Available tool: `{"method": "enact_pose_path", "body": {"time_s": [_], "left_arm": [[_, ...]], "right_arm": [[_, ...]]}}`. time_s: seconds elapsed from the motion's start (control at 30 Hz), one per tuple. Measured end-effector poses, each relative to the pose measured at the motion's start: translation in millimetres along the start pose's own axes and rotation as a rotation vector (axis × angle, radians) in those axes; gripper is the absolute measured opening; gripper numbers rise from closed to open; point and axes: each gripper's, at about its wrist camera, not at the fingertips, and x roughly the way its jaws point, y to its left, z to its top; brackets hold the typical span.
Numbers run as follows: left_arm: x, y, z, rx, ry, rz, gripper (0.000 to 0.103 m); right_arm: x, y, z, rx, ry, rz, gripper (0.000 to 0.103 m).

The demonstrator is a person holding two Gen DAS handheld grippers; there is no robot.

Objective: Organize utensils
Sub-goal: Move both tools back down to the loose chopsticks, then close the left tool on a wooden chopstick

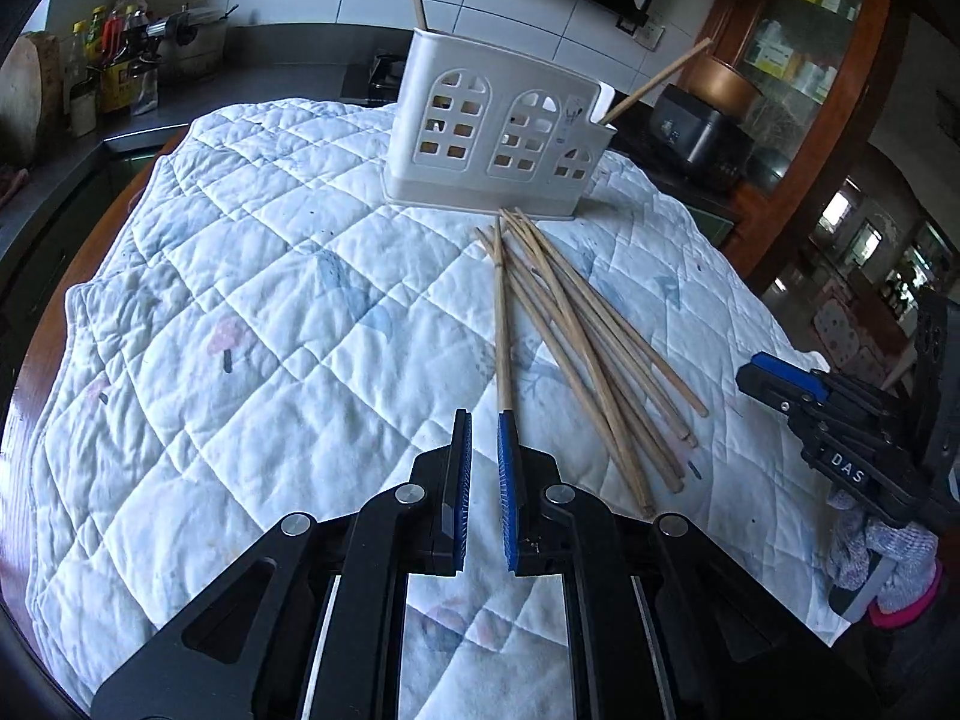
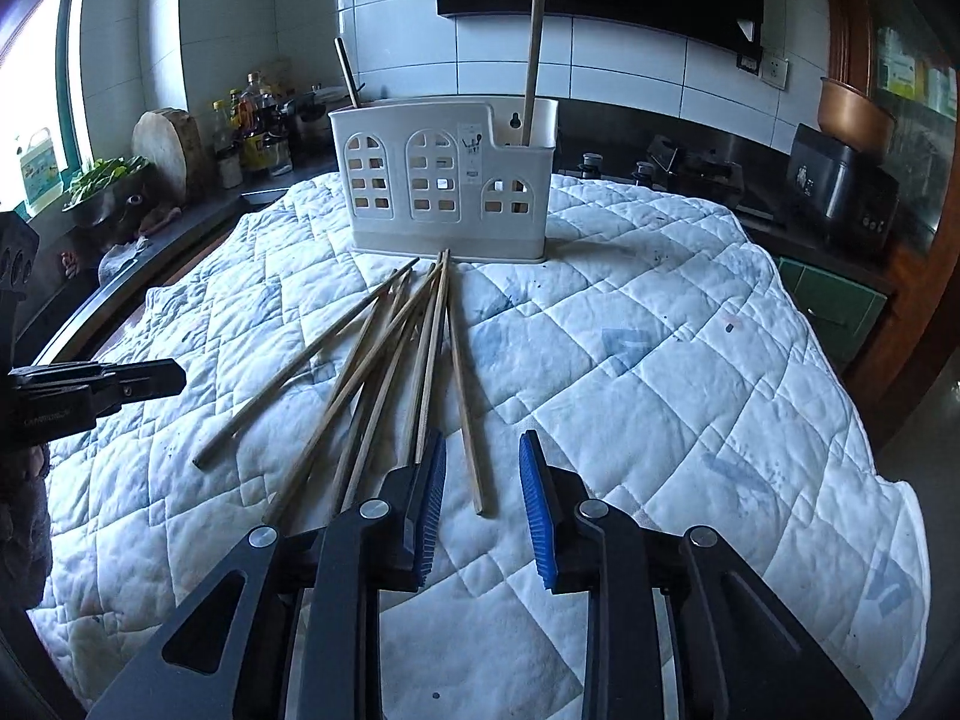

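free: quilt [image 2: 690, 360] right of chopsticks [image 2: 420, 354]; blocked: holder [image 2: 450, 180] behind

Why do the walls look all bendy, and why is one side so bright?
Both views use fisheye lenses, so edges curve. In the right wrist view the window glares white, while the chopsticks and holder stay sharp. In the left wrist view the corners go dark, and the quilt looks bluish.

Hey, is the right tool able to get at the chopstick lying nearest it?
Probably yes: the right tool hangs just above that chopstick on the quilt, nothing between them.
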Motion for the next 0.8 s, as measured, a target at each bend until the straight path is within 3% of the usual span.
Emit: {"method": "enact_pose_path", "body": {"time_s": [0.2, 0.3, 0.57, 0.67, 0.8], "left_arm": [[11, -30, -2, 0.022, 0.016, -0.068, 0.009], [18, -50, -4, 0.057, 0.011, -0.072, 0.042], [41, -70, 0, 0.093, 0.018, -0.051, 0.037], [49, -73, 1, 0.100, 0.031, -0.043, 0.026], [58, -75, 1, 0.113, 0.045, -0.014, 0.024]], "right_arm": [[10, -7, -3, 0.021, 0.017, 0.011, 0.025], [12, -10, -5, 0.032, 0.019, 0.020, 0.025], [17, -23, -7, 0.056, 0.024, 0.028, 0.025], [20, -27, -8, 0.068, 0.029, 0.033, 0.025], [21, -30, -8, 0.078, 0.028, 0.042, 0.025]]}}
